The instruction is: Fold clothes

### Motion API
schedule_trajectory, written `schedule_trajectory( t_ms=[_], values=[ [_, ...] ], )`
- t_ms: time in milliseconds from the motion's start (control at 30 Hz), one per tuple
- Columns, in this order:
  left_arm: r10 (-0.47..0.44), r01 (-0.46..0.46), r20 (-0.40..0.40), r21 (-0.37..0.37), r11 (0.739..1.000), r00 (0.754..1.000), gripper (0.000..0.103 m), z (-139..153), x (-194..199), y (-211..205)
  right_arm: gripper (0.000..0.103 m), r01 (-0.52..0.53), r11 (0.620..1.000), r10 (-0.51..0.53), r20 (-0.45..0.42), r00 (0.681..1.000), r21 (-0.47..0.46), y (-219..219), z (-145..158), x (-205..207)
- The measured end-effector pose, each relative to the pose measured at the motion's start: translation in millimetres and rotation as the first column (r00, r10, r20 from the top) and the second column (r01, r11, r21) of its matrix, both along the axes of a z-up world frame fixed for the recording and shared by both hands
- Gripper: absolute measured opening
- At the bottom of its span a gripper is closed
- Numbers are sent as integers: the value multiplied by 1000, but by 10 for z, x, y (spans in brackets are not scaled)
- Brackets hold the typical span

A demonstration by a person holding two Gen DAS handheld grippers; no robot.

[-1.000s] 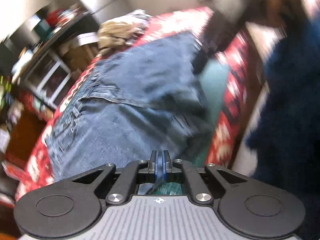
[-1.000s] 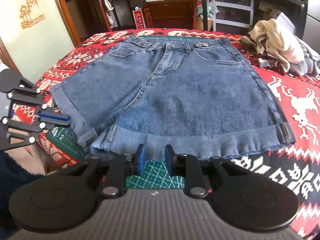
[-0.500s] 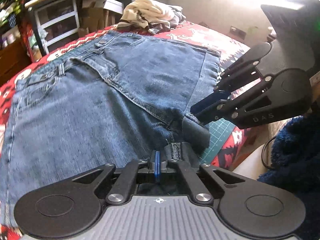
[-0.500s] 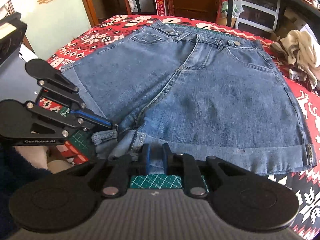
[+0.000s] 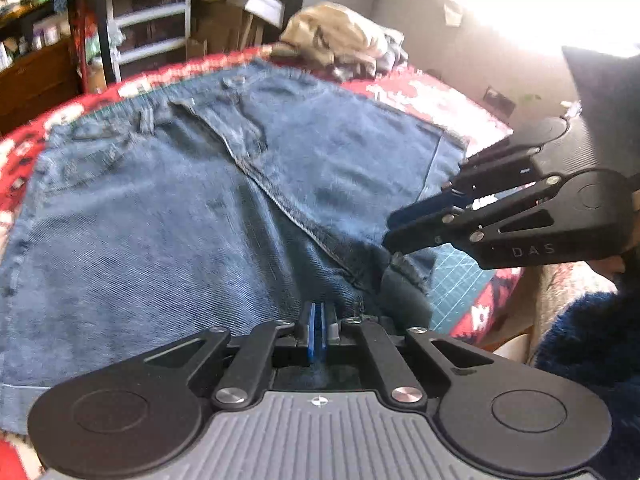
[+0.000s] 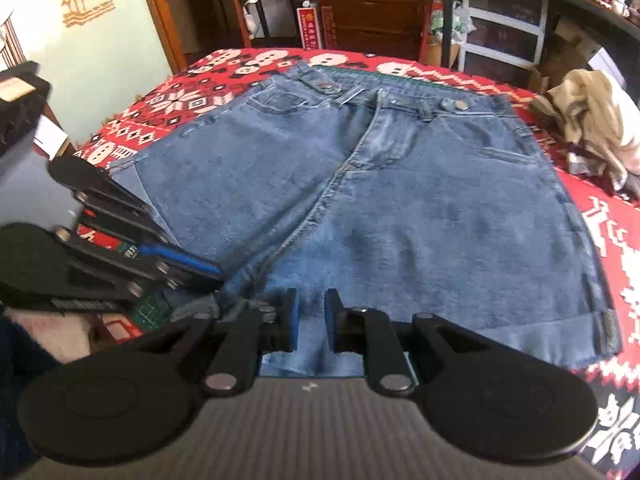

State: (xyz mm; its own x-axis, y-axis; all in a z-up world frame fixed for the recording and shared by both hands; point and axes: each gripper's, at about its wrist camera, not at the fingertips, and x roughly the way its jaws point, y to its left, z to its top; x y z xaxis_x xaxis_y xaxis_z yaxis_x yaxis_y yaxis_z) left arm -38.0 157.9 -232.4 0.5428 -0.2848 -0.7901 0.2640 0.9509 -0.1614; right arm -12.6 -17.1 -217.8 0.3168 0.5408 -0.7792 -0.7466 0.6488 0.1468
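**Both grippers at the hem of the denim shorts**

Since half a second ago the right gripper has widened its fingers and pushed further onto the hem, while the left gripper has stayed pressed together at the crotch seam. The denim shorts lie flat, front up, on the red patterned blanket, waistband away from the grippers and leg hems at the near edge. The left gripper's blue pads meet with almost no gap; whether cloth sits between them I cannot tell, though the tips touch the bunched hem of one leg. The right gripper's fingers stand apart over the cuff of the other leg, denim showing in the gap. A green cutting mat peeks from under the hem. A heap of pale clothes rests at the blanket's far corner.
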Motion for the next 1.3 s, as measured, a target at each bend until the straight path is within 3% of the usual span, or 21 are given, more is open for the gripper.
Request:
schedule_trajectory(
  t_ms=[100, 267, 367, 467, 700, 867, 1033, 1300],
  values=[
    [14, -16, -30, -72, 997, 999, 0, -29, 47, 27, 15, -21, 999, 20, -15, 1000, -48, 88, -107, -27],
    [62, -72, -52, -227, 971, 997, 0, -17, 26, 186, 10, -35, 999, 33, -34, 999, -39, 41, -110, -79],
    [76, -87, -50, -259, 962, 996, 0, 8, 30, 208, 11, -33, 999, 31, -52, 998, -32, -2, -64, -10],
    [84, -93, -46, -258, 962, 995, 0, 11, 57, 195, 11, 43, 999, -42, -67, 997, 13, -82, -29, 129],
    [91, -108, -78, -263, 959, 993, 0, -91, 124, 160, 10, -3, 1000, 4, -65, 998, 21, 29, -152, 111],
    [104, -126, -87, -307, 943, 991, 0, -95, 81, 235, 10, -20, 1000, 21, -70, 997, 16, 21, -152, 44],
    [125, -128, -30, -316, 940, 992, 4, 58, 65, 349, 11, 14, 999, -10, -71, 997, 51, -142, -54, 162],
    [199, -187, 38, -204, 961, 979, 4, 42, 611, 461, 11, 13, 999, -15, 49, 999, 38, 160, -26, 576]
  ],
)
